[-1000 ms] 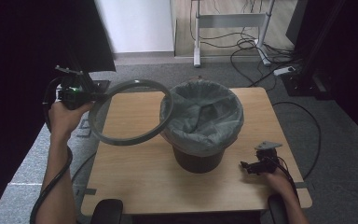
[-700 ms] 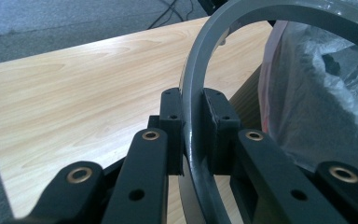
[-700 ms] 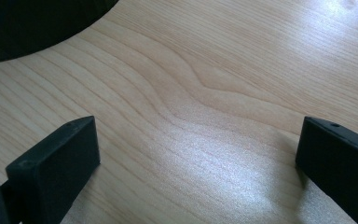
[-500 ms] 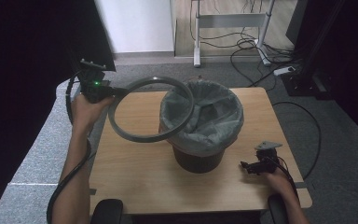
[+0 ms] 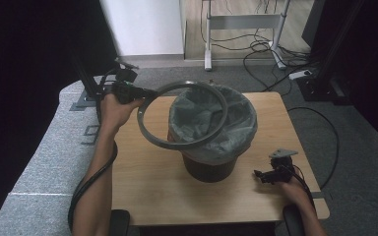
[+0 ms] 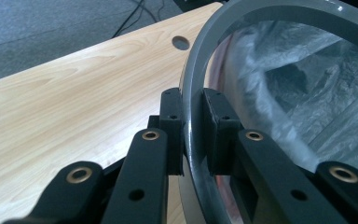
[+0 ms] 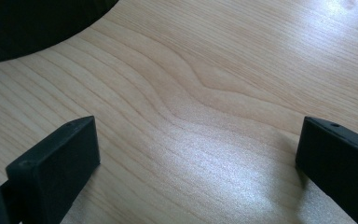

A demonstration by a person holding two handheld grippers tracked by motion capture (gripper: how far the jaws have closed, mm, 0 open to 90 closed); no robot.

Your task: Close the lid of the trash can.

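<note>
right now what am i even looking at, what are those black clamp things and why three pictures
A person sits at a light wooden table, holding a hand-held two-jaw clamp tool in each hand. The high view looks down from above; the other two come from cameras riding on each tool. The left gripper is shut on a grey plastic ring, held tilted over a dark round bin lined with a grey plastic bag. The right gripper rests low by the table's near right corner, jaws open, holding nothing.
</note>
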